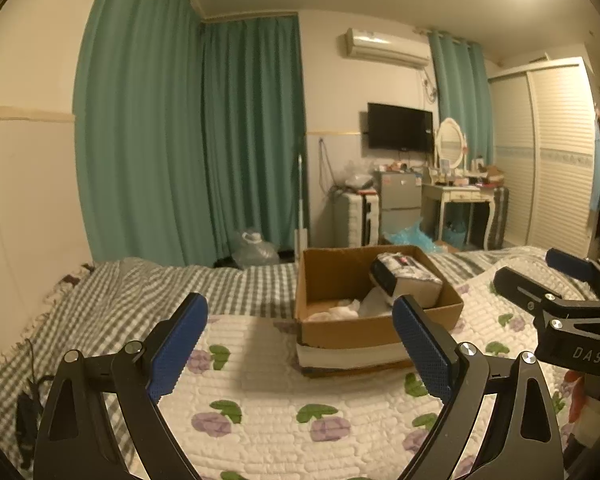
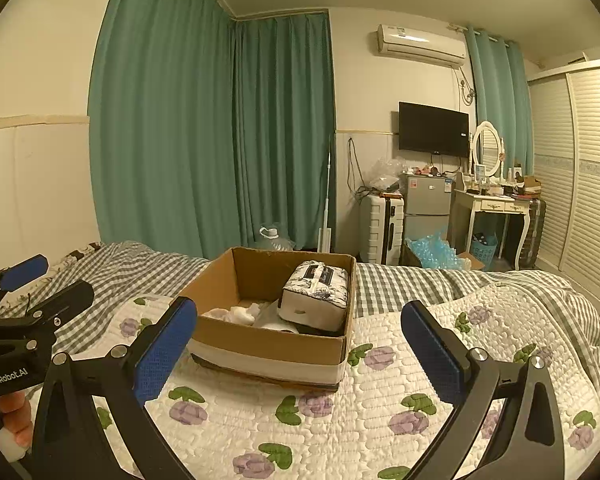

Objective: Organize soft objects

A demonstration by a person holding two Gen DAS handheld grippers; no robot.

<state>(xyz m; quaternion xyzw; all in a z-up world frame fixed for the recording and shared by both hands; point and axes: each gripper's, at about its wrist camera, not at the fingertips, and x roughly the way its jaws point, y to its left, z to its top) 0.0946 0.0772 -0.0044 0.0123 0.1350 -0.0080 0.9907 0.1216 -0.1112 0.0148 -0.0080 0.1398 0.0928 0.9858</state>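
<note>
An open cardboard box [image 1: 340, 330] [image 2: 260, 346] stands on the bed's white floral quilt [image 1: 284, 408] [image 2: 340, 420]. Inside lie a patterned soft tissue pack [image 1: 406, 278] [image 2: 316, 294], leaning against the right wall, and white soft items [image 1: 340, 308] [image 2: 236, 312] on the bottom. My left gripper [image 1: 300, 340] is open and empty, held above the quilt just short of the box. My right gripper [image 2: 300, 348] is open and empty, also just short of the box. Each gripper shows at the edge of the other's view, the right one [image 1: 540, 276] and the left one [image 2: 48, 280].
A grey checked blanket [image 1: 140, 292] [image 2: 420, 284] covers the bed behind the quilt. Green curtains [image 1: 188, 140] hang behind the bed. A suitcase [image 2: 380, 232], small fridge [image 2: 426, 208], dressing table [image 2: 496, 208] and wardrobe [image 2: 580, 168] stand along the far wall.
</note>
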